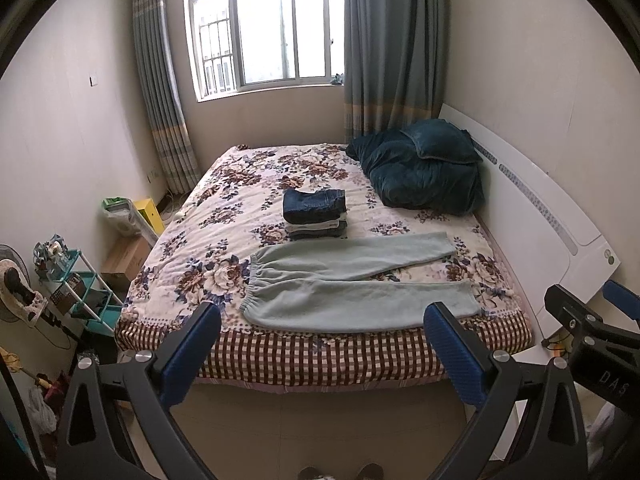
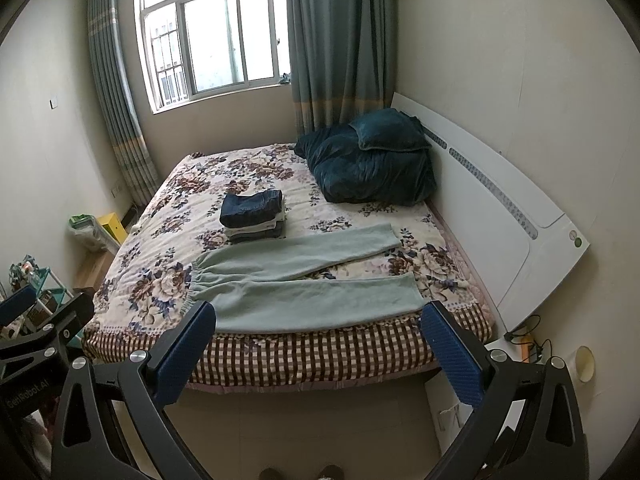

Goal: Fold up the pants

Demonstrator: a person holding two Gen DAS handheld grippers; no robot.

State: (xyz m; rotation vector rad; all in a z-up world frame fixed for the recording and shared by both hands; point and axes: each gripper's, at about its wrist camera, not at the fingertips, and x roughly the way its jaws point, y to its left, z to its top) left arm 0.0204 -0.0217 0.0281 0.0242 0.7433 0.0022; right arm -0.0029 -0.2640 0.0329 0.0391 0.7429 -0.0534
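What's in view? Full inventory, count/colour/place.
pants: 1, pale green, spread flat at the bed's near edge, waistband left
folded stack: 1, dark denim on top, mid-bed behind the pants
quilt: 1, dark teal, bunched at far right by the headboard
pillow: 1, dark teal, on the quilt
bed: 1, floral cover, checked skirt
headboard: 1, white, right wall
curtains: 2, grey-blue, flanking the window
shelf rack: 1, turquoise, left floor
left gripper: open, short of the bed
right gripper: open, short of the bed
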